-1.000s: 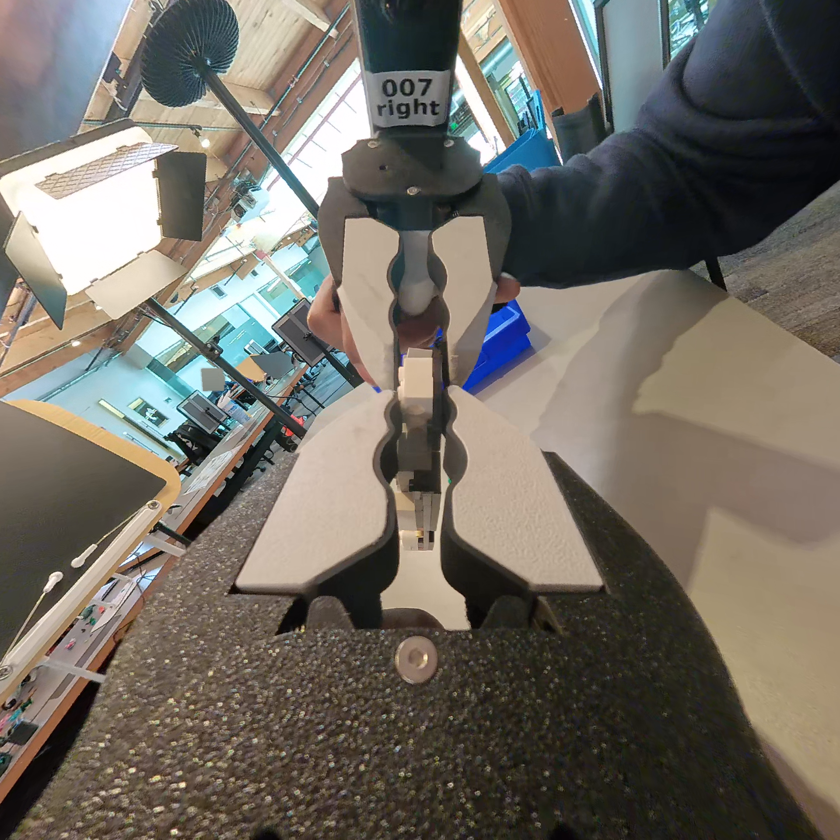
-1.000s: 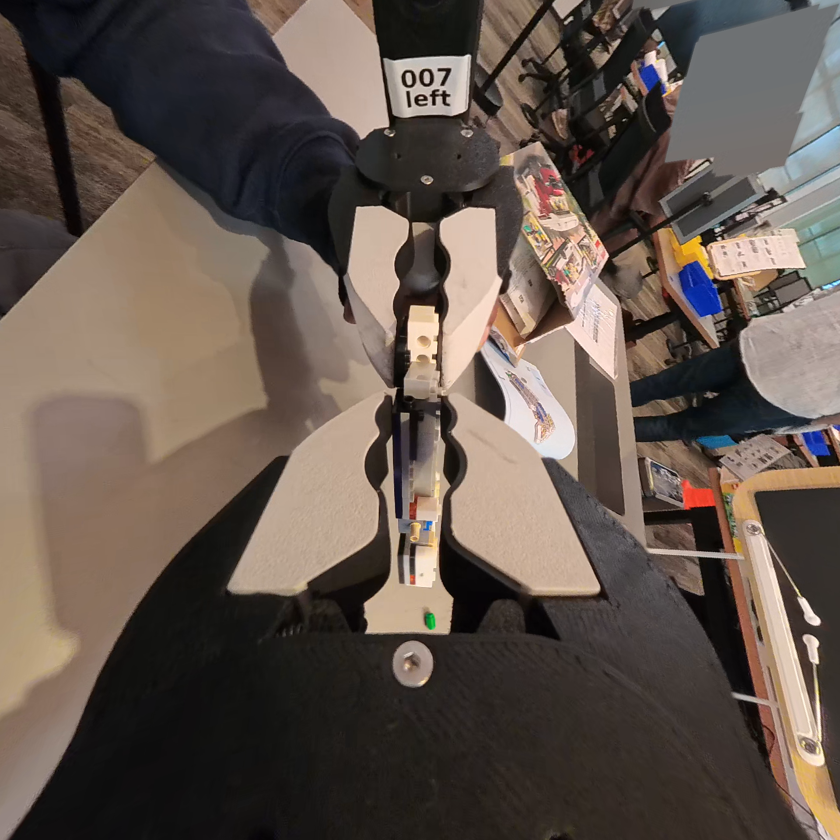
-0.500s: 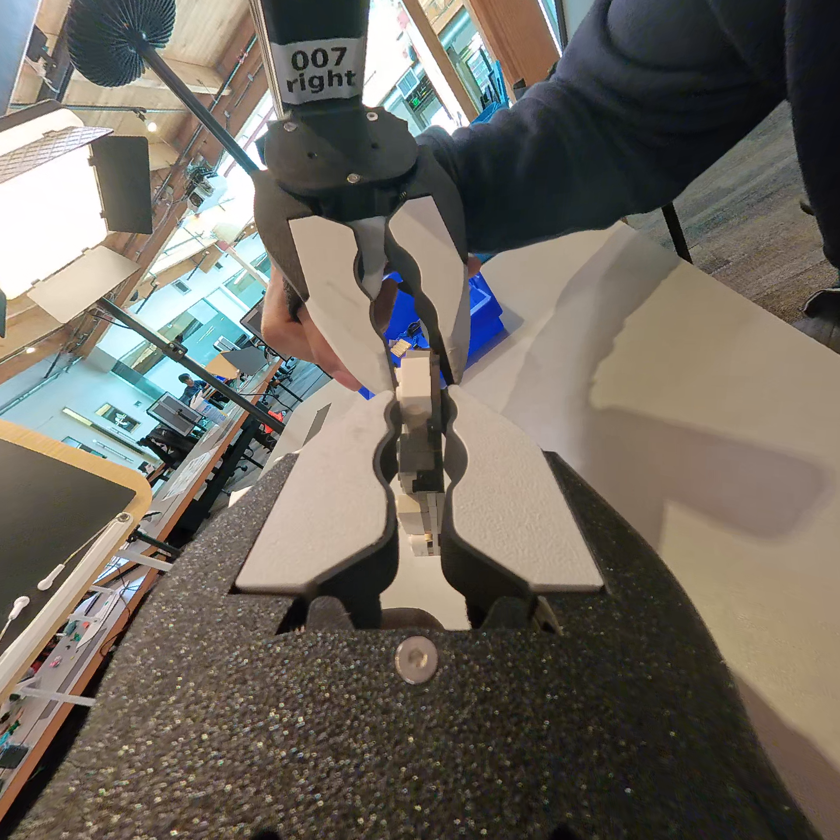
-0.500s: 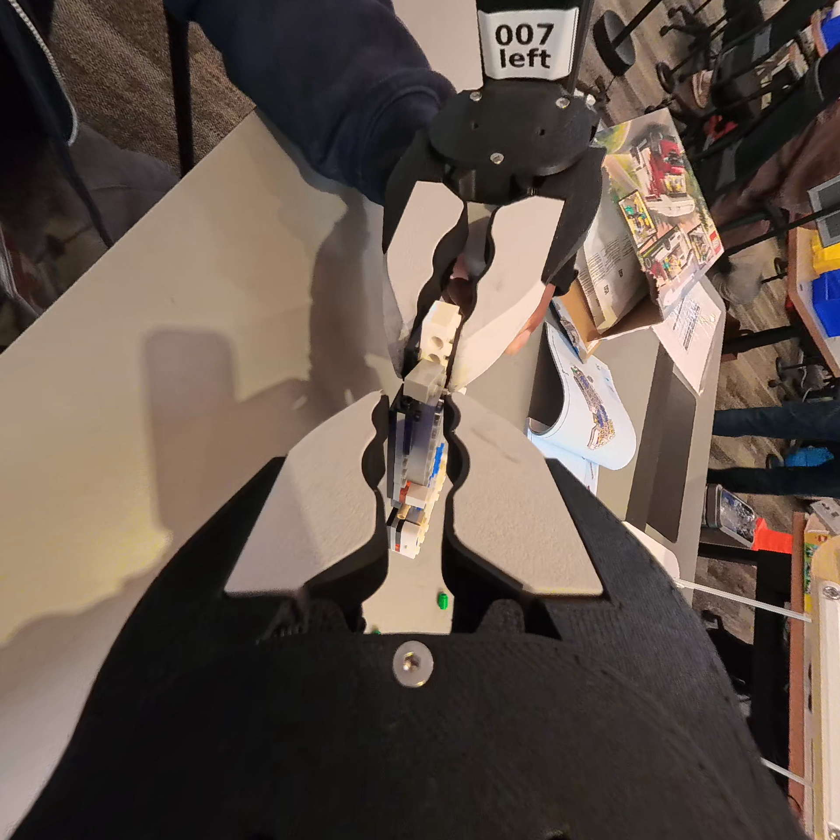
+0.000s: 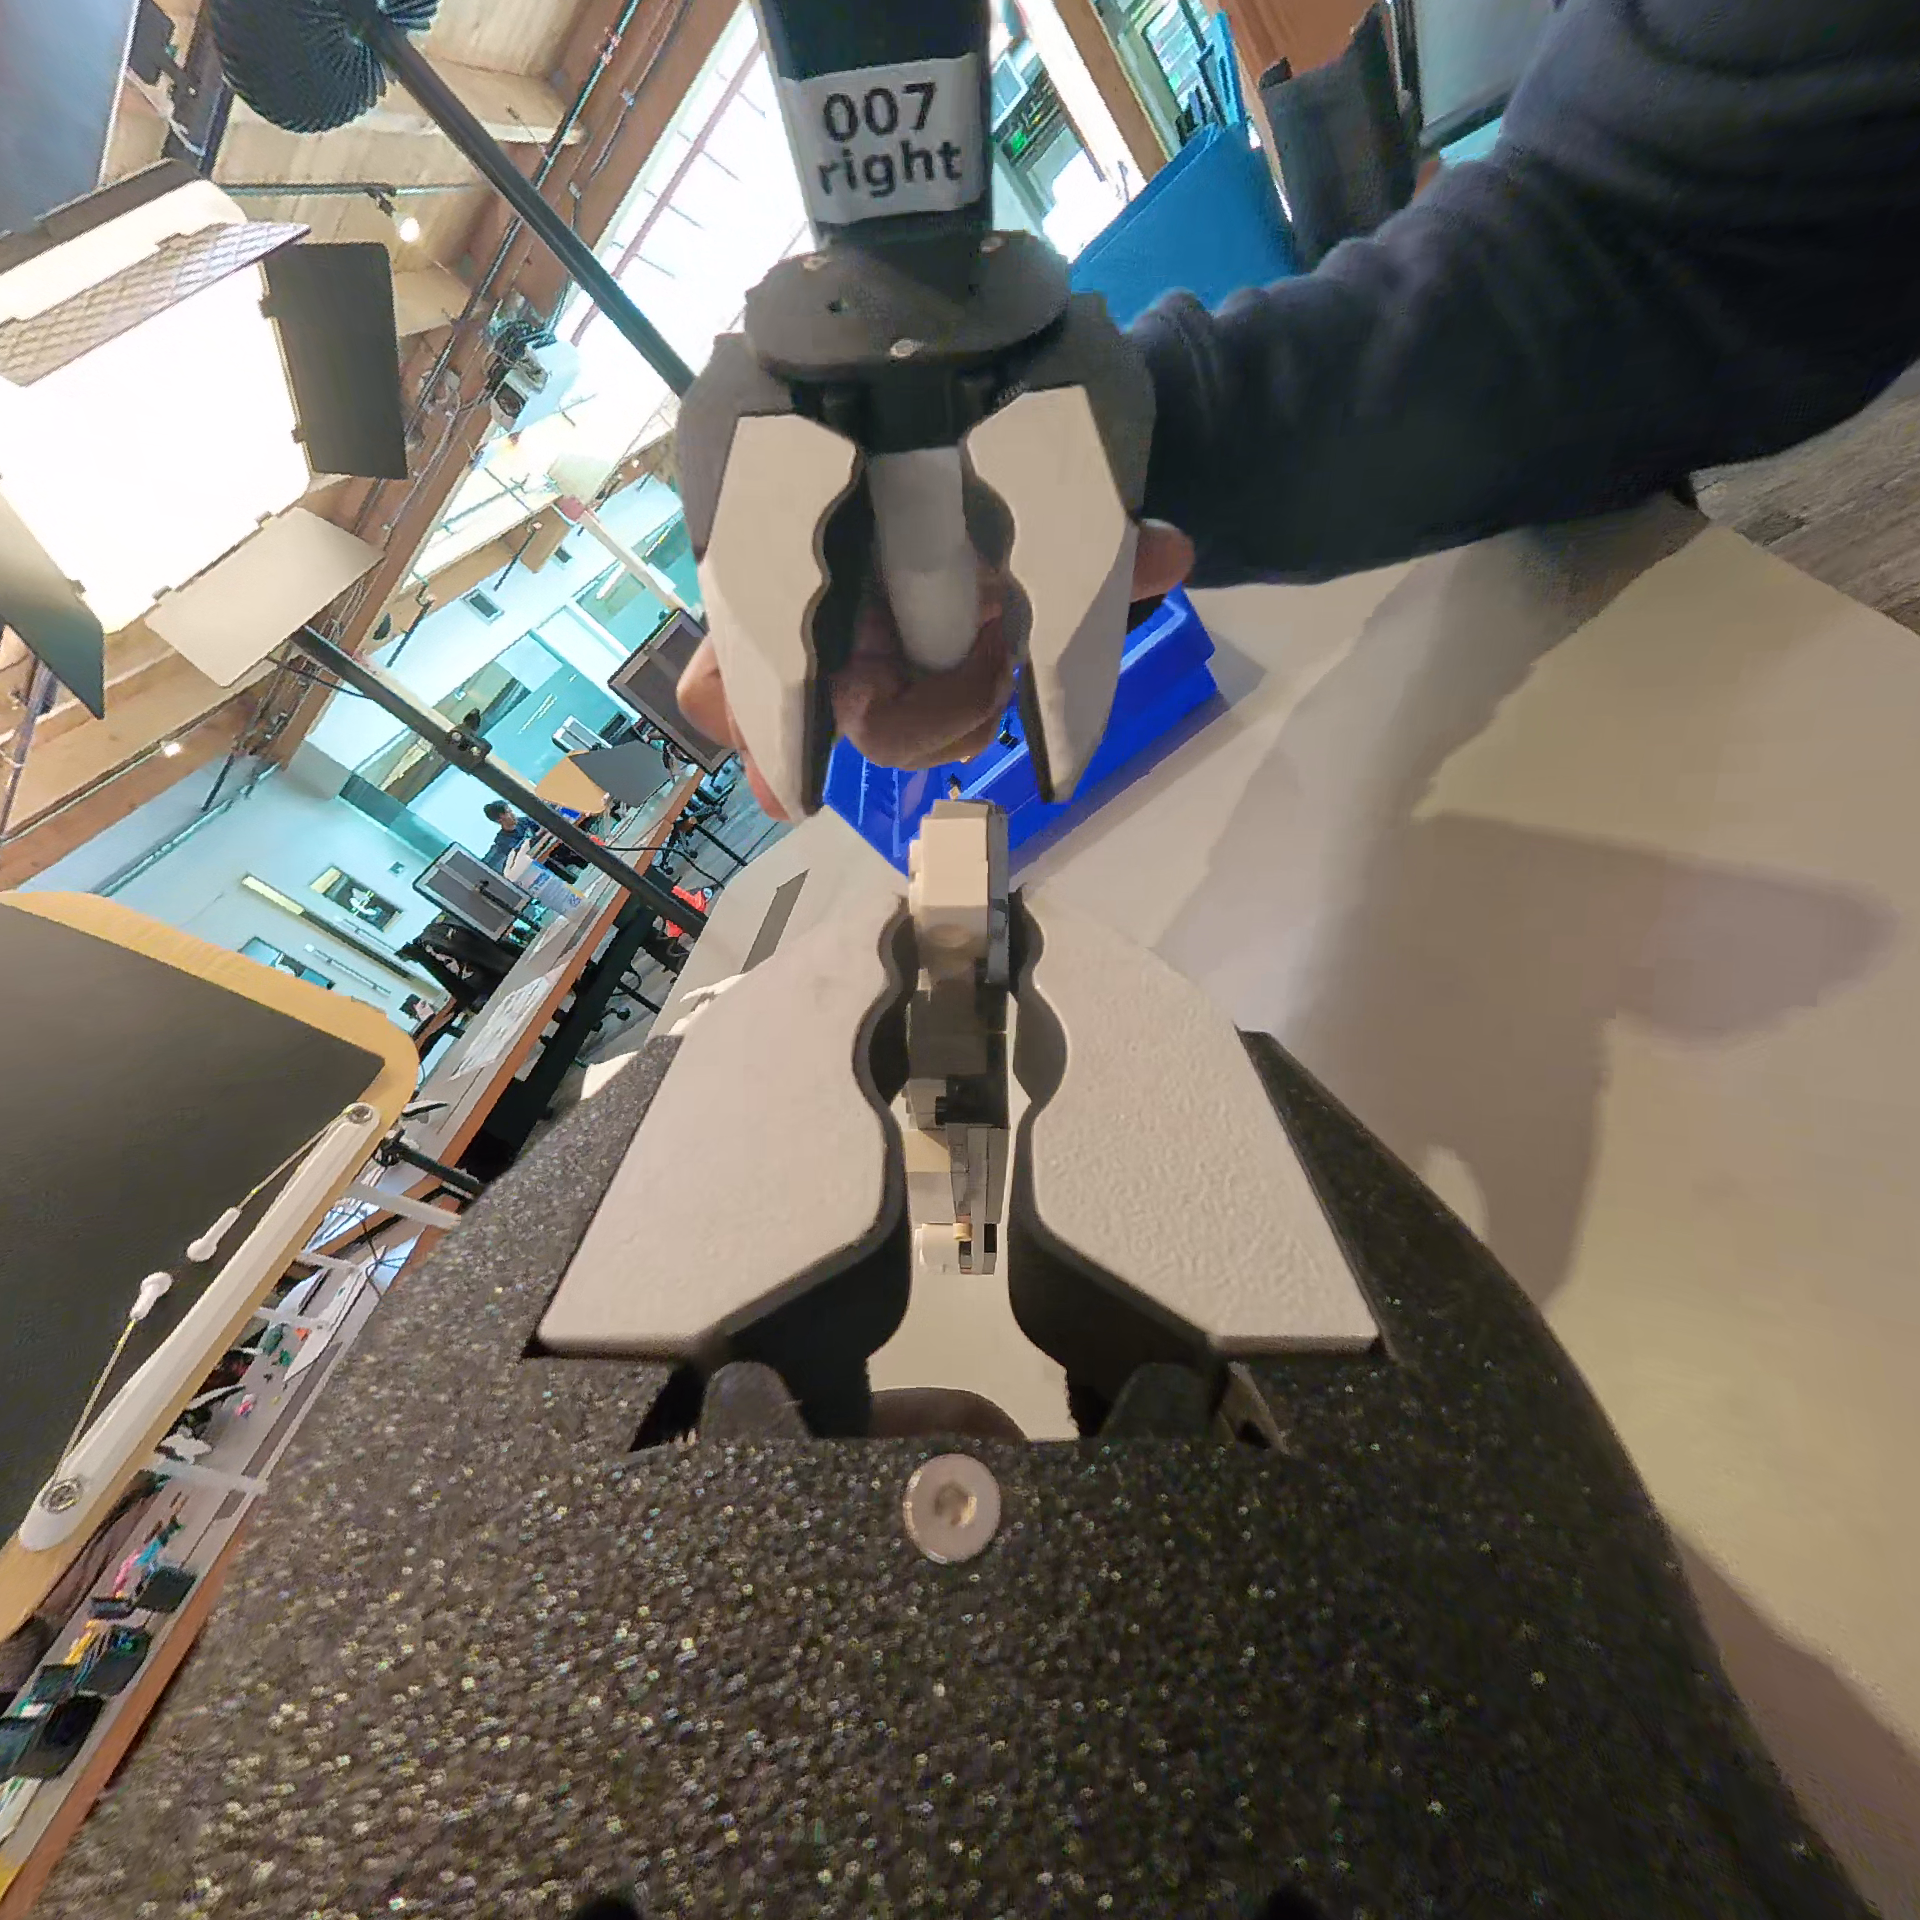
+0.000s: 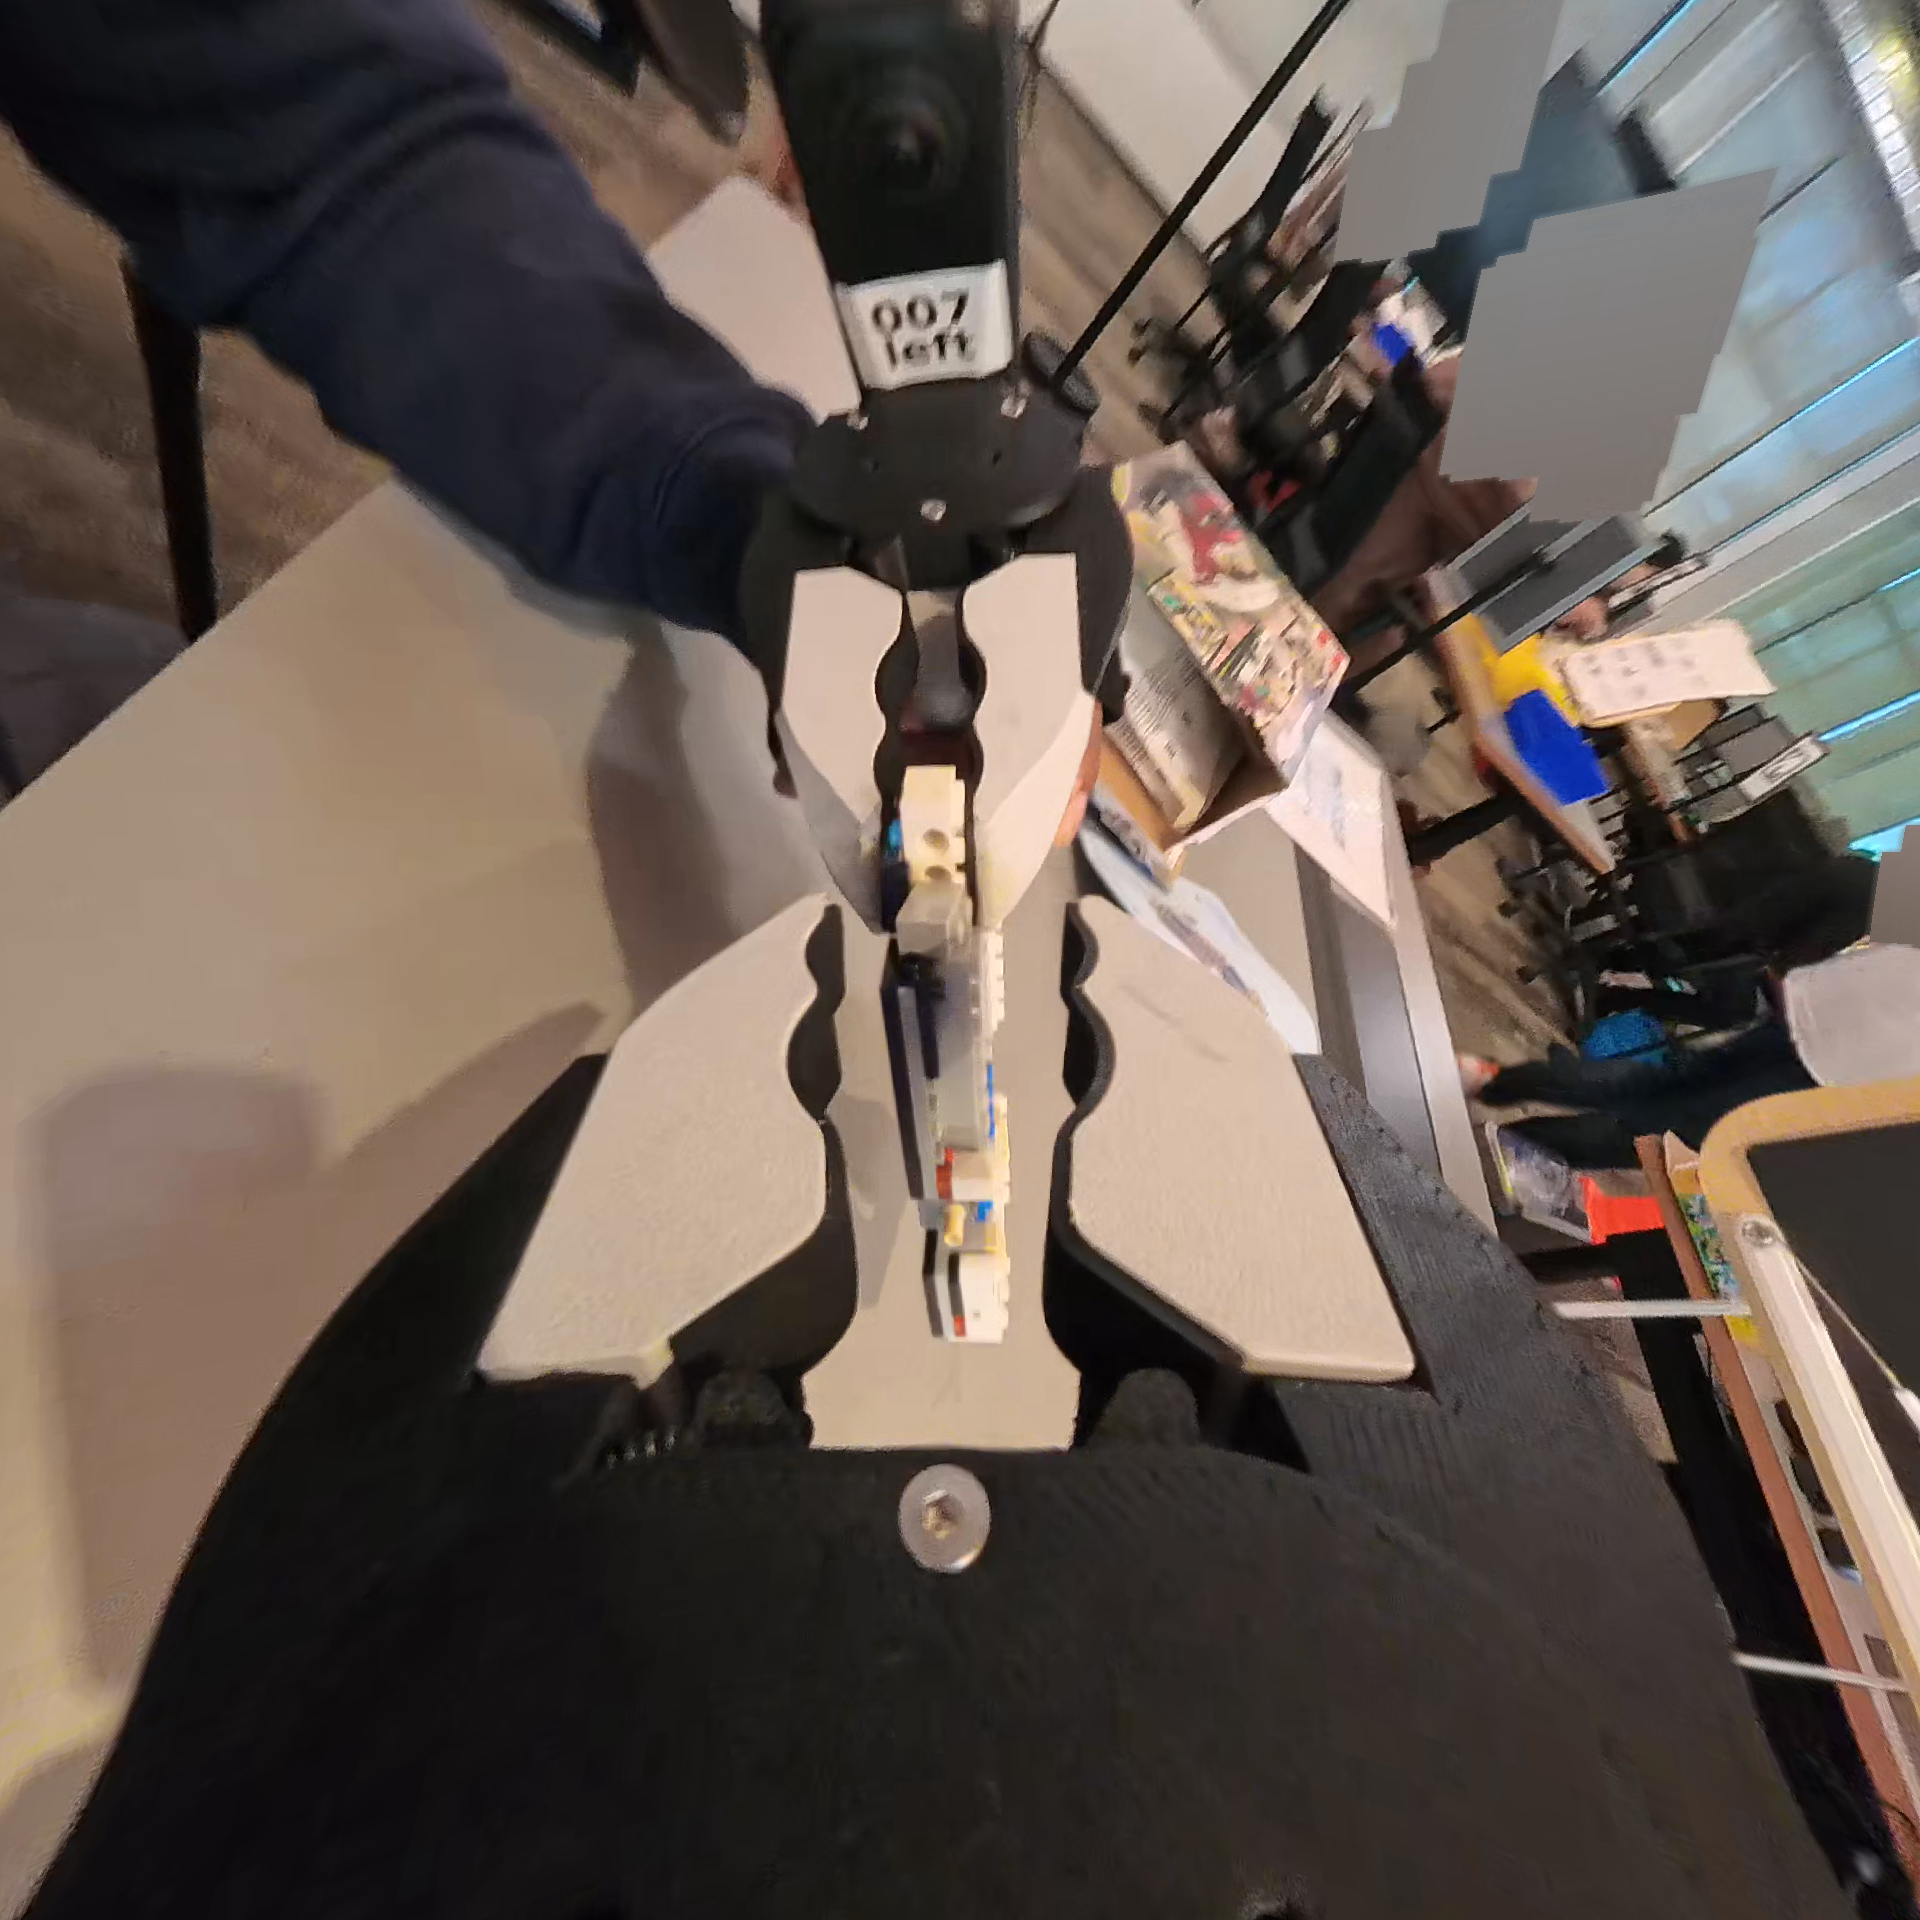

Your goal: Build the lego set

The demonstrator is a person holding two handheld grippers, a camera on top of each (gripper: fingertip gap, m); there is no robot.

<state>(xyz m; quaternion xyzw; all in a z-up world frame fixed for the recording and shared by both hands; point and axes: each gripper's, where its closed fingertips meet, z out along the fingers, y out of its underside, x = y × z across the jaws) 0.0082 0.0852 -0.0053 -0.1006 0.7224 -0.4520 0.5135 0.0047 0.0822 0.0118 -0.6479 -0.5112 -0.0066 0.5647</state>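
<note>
My left gripper is shut on a small brick assembly of white and grey pieces, which sticks out past its fingertips. In the right wrist view the left gripper grips the cream and grey end of the assembly. The assembly's long part, with dark blue, white and red pieces, reaches down between my right gripper's fingers. My right gripper is open, with a gap showing on both sides of the assembly. In the left wrist view the right gripper faces mine, its fingertips spread just beyond the assembly's tip.
Both grippers are held above a pale table. A blue bin stands behind the right gripper. A picture-printed box and an open booklet lie at the table's far side. A studio light stands at the left.
My right gripper's fingers have opened and let go of the brick assembly, which they gripped before. My left gripper has kept its hold on it throughout.
</note>
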